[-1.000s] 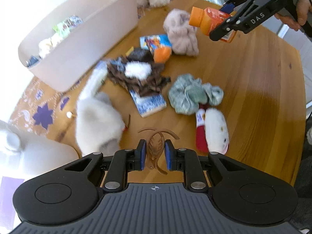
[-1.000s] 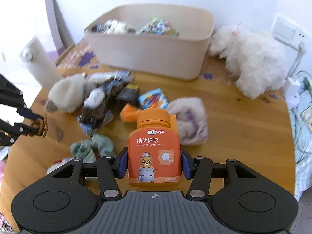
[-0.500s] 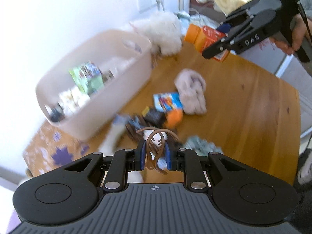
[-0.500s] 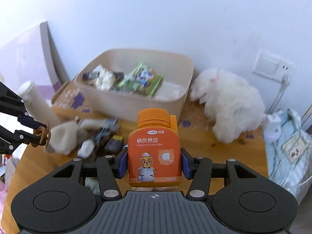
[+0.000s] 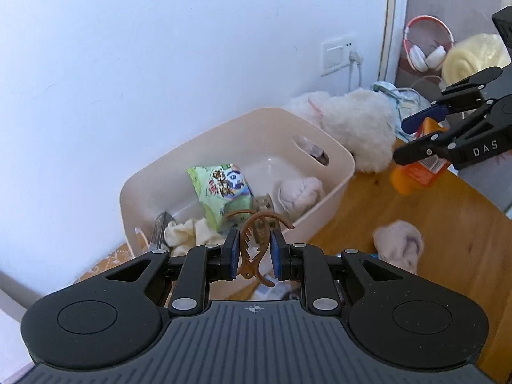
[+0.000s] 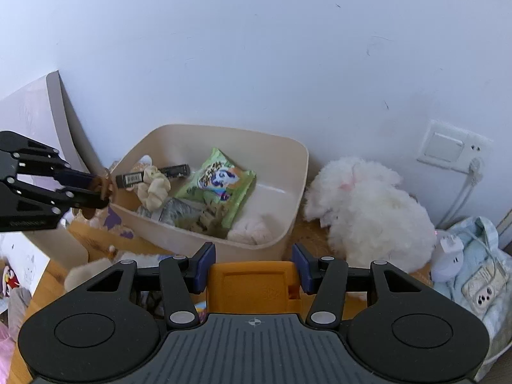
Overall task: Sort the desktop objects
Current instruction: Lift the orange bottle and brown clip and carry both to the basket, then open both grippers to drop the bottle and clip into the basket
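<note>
My left gripper (image 5: 254, 249) is shut on a brown hair claw clip (image 5: 256, 240) and hangs just in front of the near rim of the beige bin (image 5: 339, 160). My right gripper (image 6: 252, 267) is shut on an orange bottle (image 6: 252, 284), tipped forward so its flat bottom shows, short of the bin (image 6: 288, 224). In the left wrist view that bottle (image 5: 416, 176) hangs at the right, above the wooden table (image 5: 448, 224). The left gripper (image 6: 96, 188) with the clip shows at the bin's left end in the right wrist view. Inside the bin lie a green snack bag (image 6: 217, 185), a cream sock and other small items.
A white plush toy (image 6: 368, 208) lies right of the bin against the wall. A pinkish sock (image 5: 400, 243) rests on the table. A wall socket (image 6: 451, 147) with a plugged cable, a light blue bundle (image 6: 476, 272) and headphones (image 5: 425, 51) are off to the right.
Both grippers have risen and swung toward the bin, keeping their loads. The table clutter has dropped out of view. The bottle has tipped forward, label now hidden.
</note>
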`<state>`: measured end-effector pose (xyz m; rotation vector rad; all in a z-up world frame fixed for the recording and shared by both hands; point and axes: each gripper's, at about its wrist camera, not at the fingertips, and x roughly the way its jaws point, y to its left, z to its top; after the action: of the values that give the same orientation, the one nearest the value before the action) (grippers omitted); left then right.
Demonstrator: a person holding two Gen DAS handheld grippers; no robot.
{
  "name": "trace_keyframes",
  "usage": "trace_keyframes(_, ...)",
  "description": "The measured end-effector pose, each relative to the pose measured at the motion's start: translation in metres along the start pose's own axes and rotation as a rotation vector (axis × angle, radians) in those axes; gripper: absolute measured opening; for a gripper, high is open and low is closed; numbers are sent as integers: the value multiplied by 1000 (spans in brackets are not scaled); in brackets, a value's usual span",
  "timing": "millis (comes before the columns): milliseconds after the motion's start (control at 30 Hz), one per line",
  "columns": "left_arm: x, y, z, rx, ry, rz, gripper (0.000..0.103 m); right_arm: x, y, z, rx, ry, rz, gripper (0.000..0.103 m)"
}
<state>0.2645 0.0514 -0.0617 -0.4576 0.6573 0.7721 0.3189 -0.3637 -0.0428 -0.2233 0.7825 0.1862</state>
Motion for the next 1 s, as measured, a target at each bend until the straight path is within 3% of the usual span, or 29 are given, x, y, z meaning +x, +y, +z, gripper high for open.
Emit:
trace_keyframes(233,17,8,17,-67,-52,45,20,14,4,38,-48,-27,-9,50)
trace_keyframes(467,38,28,20,-162,-46,139,20,45,14,69,-91,-35,-7,50)
trace_keyframes(733,71,48,12,-314,17,206,20,94,22,69,-51,25,-26,50)
trace_keyframes(900,90,51,9,-359,73,238,20,112,24,61,-50,57,-70,50)
trace_keyframes(967,94,49,9,-362,72,236,28,115,23,59,-60,63,-89,50)
trace_keyframes(1000,95,48,9,-365,69,230,42,117,22,58,-57,69,-88,50)
